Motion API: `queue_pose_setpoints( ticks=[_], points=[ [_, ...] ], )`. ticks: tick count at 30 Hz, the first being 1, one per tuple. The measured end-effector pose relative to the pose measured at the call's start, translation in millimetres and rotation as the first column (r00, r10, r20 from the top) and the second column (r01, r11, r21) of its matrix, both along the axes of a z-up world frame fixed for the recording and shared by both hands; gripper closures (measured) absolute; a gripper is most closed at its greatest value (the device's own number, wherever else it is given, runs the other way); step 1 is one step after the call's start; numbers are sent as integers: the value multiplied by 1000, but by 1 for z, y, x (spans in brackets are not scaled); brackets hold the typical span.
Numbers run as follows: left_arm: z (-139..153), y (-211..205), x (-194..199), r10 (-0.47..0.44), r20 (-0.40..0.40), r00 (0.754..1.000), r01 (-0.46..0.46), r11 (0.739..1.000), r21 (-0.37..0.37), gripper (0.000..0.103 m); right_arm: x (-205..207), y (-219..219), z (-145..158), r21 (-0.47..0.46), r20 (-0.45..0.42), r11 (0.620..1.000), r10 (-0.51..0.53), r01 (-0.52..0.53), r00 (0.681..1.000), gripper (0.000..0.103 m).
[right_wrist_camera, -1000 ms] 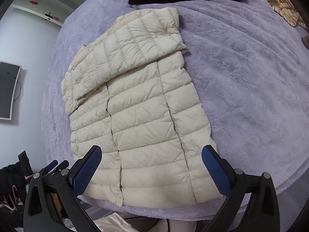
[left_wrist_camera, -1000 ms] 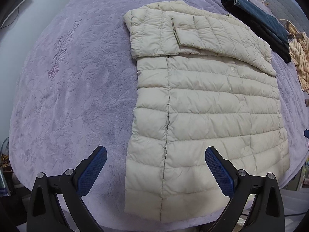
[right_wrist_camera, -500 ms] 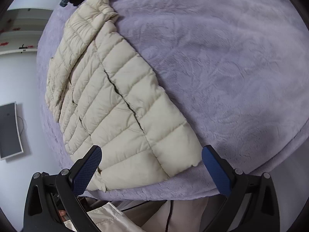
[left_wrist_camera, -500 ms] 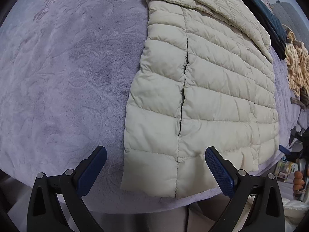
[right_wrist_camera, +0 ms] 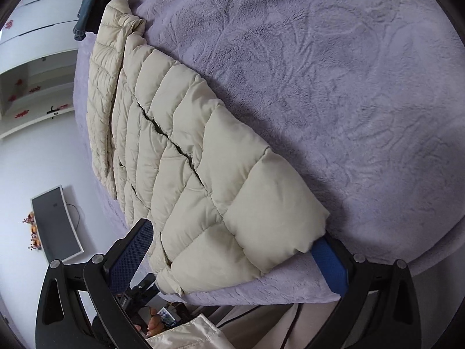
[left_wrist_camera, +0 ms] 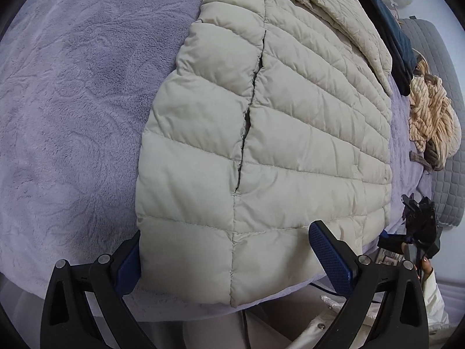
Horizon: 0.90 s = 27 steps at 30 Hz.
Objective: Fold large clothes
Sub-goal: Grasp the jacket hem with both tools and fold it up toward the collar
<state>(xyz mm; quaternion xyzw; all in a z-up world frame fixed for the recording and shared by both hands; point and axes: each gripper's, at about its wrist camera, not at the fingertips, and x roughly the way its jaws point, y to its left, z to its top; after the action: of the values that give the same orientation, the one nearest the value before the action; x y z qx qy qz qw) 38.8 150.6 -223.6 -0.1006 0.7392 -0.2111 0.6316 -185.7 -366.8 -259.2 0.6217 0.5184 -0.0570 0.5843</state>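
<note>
A cream quilted puffer jacket point(left_wrist_camera: 290, 122) lies flat on a lilac bed cover point(left_wrist_camera: 72, 101), sleeves folded across its top. My left gripper point(left_wrist_camera: 229, 258) is open, its jaws straddling the jacket's near left hem corner, with the left pad under the hem edge. My right gripper point(right_wrist_camera: 232, 258) is open around the jacket's point(right_wrist_camera: 203, 174) near right hem corner, its right pad tucked under the corner. The right gripper point(left_wrist_camera: 418, 226) shows at the right edge of the left wrist view.
Dark folded clothes point(left_wrist_camera: 389, 29) and a tan striped garment point(left_wrist_camera: 433, 116) lie at the far right of the bed. A grey quilted headboard point(left_wrist_camera: 444, 87) stands beyond. The bed's front edge point(right_wrist_camera: 261, 296) is just below both grippers. A monitor point(right_wrist_camera: 55, 224) stands against the wall.
Both grippers have dropped and moved forward to the jacket's hem. The hem corners now sit between the open jaws, where before they were well ahead.
</note>
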Motion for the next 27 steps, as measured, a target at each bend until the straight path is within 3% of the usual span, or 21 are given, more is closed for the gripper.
queue_pose_setpoints(
  ticks=[4, 6, 7, 9, 10, 11, 12, 14, 15, 27],
  points=[
    [1, 2, 1, 5, -5, 1000, -5, 1000, -26, 3, 12, 10, -4, 56, 46, 998, -33, 30, 998, 0],
    [2, 3, 1, -1, -2, 1000, 1, 1000, -21, 27, 16, 15, -3, 77, 74, 997, -36, 31, 997, 0],
    [1, 3, 0, -5, -7, 1000, 5, 1000, -19, 33, 18, 18, -1, 79, 80, 996, -36, 30, 996, 0],
    [1, 2, -1, -10, -13, 1000, 9, 999, -33, 59, 19, 23, 2, 83, 88, 996, -42, 35, 995, 3],
    [2, 5, -1, -10, -14, 1000, 10, 999, -44, 64, 18, 25, 3, 90, 93, 995, -47, 38, 995, 12],
    [4, 7, -1, -11, -10, 1000, 10, 998, -58, 69, 19, 27, 5, 89, 89, 995, -50, 42, 995, 30],
    [7, 8, -1, -15, -2, 1000, 15, 997, -72, 75, 18, 28, 6, 79, 76, 996, -50, 44, 996, 40],
    [14, 8, 0, -33, 14, 999, 35, 994, -100, 80, 18, 31, 6, 66, 58, 997, -49, 45, 997, 79],
    [18, 7, 1, -41, 21, 999, 43, 992, -116, 82, 17, 31, 8, 63, 61, 997, -48, 45, 997, 85],
    [84, 38, 40, 26, 96, 995, 10, 933, -359, 83, 32, 34, 79, 14, 277, 998, -66, 65, 958, 91]
  ],
)
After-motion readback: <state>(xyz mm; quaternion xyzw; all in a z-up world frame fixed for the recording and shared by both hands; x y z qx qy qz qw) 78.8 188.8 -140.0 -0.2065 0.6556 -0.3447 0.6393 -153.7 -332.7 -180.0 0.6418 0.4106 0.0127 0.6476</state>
